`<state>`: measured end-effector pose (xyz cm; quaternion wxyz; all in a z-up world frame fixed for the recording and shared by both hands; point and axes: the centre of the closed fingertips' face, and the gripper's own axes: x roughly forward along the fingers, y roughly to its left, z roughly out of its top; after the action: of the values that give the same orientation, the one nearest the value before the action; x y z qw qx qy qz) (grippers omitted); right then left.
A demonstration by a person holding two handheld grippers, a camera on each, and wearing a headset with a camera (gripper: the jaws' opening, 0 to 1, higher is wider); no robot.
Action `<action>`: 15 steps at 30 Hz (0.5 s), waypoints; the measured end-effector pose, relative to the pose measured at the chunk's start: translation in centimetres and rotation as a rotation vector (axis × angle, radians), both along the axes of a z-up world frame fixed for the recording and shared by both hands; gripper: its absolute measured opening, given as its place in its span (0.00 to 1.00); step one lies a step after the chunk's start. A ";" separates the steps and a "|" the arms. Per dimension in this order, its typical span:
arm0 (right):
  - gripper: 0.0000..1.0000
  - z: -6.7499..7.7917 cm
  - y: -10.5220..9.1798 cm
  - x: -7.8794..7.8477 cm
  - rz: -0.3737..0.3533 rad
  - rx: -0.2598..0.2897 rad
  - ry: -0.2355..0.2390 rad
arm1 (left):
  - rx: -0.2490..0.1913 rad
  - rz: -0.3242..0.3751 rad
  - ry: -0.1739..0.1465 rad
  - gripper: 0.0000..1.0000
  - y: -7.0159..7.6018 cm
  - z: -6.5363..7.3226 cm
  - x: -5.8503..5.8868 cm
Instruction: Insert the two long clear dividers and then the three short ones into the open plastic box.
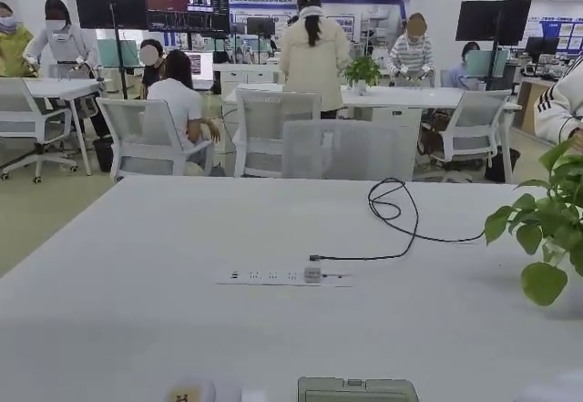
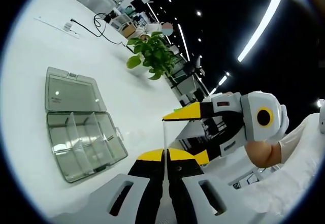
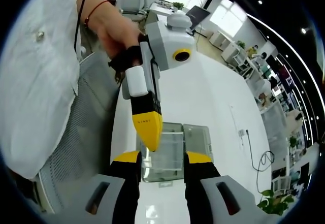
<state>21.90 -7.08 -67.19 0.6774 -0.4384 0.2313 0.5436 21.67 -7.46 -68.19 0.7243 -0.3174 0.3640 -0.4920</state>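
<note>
The open clear plastic box (image 2: pixel 76 132) lies on the white table, lid (image 2: pixel 71 92) folded flat beyond its base, with clear dividers standing in the base. My left gripper (image 2: pixel 164 153) is shut on a thin clear divider (image 2: pixel 163 135), seen edge-on and held in the air near the box. My right gripper (image 2: pixel 183 137) comes in from the right, open, its yellow tips on either side of that divider's edge. In the right gripper view my right gripper (image 3: pixel 162 158) stands open, the left gripper (image 3: pixel 151 132) holds the divider (image 3: pixel 170 150) between its jaws, and the box (image 3: pixel 198 137) lies below.
A power strip (image 1: pixel 282 276) with a black cable (image 1: pixel 401 224) sits mid-table. A leafy plant (image 1: pixel 547 229) stands at the right edge. The box's near rim (image 1: pixel 357 389) shows at the bottom. White chairs (image 1: pixel 150 138) and several people are beyond the table.
</note>
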 end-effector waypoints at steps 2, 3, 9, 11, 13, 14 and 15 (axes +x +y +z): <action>0.35 0.5 -0.1 0.2 -0.007 0.011 0.000 | -0.004 -0.002 -0.004 0.00 0.1 0.1 0.0; 0.35 0.8 -0.1 0.3 -0.012 0.036 0.017 | 0.002 -0.007 -0.031 0.00 0.2 0.2 0.0; 0.29 2.4 0.0 -0.1 0.000 0.138 0.193 | 0.041 -0.130 -0.274 0.00 0.3 1.1 -1.4; 0.27 3.1 0.3 -0.6 0.015 0.186 0.288 | 0.053 -0.167 -0.348 0.00 0.4 1.3 -1.9; 0.25 3.5 0.3 -1.0 0.028 0.205 0.354 | 0.061 -0.192 -0.411 0.00 0.4 1.5 -2.3; 0.23 3.7 0.4 -1.2 0.038 0.212 0.379 | 0.066 -0.203 -0.453 0.00 0.4 1.7 -2.4; 0.21 3.9 0.4 -1.3 0.052 0.221 0.414 | 0.068 -0.212 -0.478 0.00 0.4 1.8 -2.5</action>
<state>20.58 -6.66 -63.25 0.6452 -0.2466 0.2931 0.6611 19.19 -7.03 -66.35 0.7443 -0.1279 0.2301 -0.6138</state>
